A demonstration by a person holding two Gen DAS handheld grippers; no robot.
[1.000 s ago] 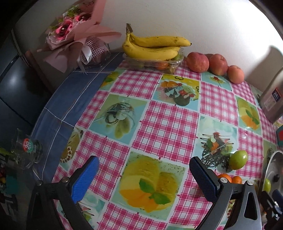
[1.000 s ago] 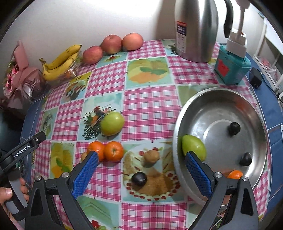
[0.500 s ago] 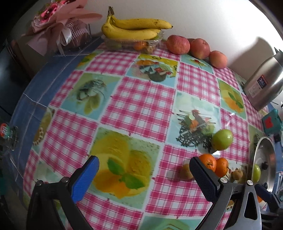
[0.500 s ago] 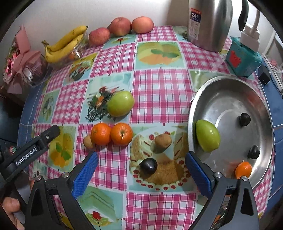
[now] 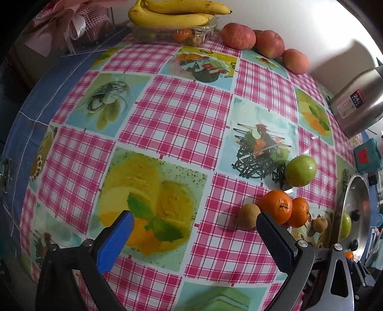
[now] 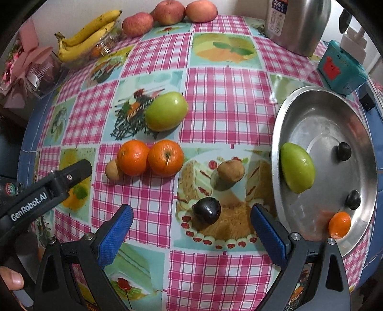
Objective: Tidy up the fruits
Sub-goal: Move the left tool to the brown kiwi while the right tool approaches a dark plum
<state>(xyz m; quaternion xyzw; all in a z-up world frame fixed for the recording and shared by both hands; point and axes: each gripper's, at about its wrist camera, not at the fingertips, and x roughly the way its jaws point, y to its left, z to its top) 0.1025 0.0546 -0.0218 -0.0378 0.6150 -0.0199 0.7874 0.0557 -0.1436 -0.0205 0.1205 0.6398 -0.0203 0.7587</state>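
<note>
On the checked tablecloth lie a green apple (image 6: 166,111), two oranges (image 6: 150,158), two small brown fruits (image 6: 231,170) (image 6: 112,169) and a dark plum (image 6: 207,210). The steel bowl (image 6: 282,114) at the right holds a green fruit (image 6: 297,167), a small orange (image 6: 339,224) and two dark plums (image 6: 344,151). My right gripper (image 6: 191,222) is open, low over the table, with the loose plum between its fingers' line. My left gripper (image 5: 192,224) is open and empty, left of the oranges (image 5: 275,207) and green apple (image 5: 300,170); it also shows in the right wrist view (image 6: 47,189).
Bananas (image 6: 88,33) on a clear box and three red apples (image 6: 167,14) line the back wall. A steel kettle (image 6: 296,21) and a teal box (image 6: 341,67) stand at the back right. A wrapped pink bouquet (image 6: 26,69) sits at the far left.
Both grippers have moved forward and lower over the table. The fruits look closer in both views. Both stay open; nothing was picked up.
</note>
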